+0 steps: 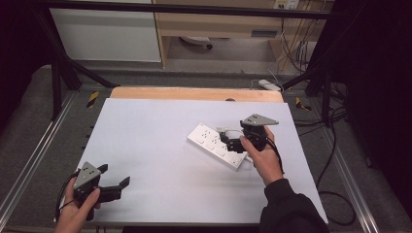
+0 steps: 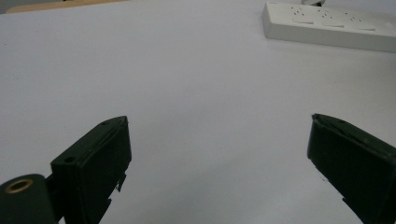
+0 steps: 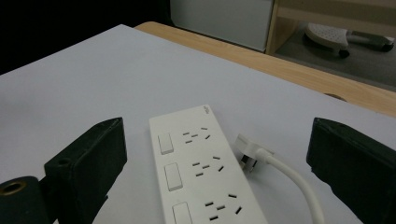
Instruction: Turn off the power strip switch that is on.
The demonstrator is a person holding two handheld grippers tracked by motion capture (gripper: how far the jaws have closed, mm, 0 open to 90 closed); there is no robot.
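Observation:
A white power strip (image 1: 214, 143) lies at an angle right of the table's middle, with three switches and socket rows (image 3: 201, 172) facing up. A white plug (image 3: 246, 151) on a white cable (image 3: 294, 182) lies loose on the sheet beside the strip's right side. My right gripper (image 1: 226, 141) hovers over the strip's near end, open, its jaws (image 3: 217, 123) standing wide on either side of strip and plug with nothing held. My left gripper (image 1: 116, 174) rests open and empty near the front left corner, far from the strip (image 2: 327, 25).
A white sheet (image 1: 155, 145) covers the table; bare wood (image 1: 194, 93) shows at the far edge. Black frame posts (image 1: 58, 73) and cables (image 1: 335, 145) flank the table. Shelving and an object on the floor (image 3: 331, 35) lie beyond.

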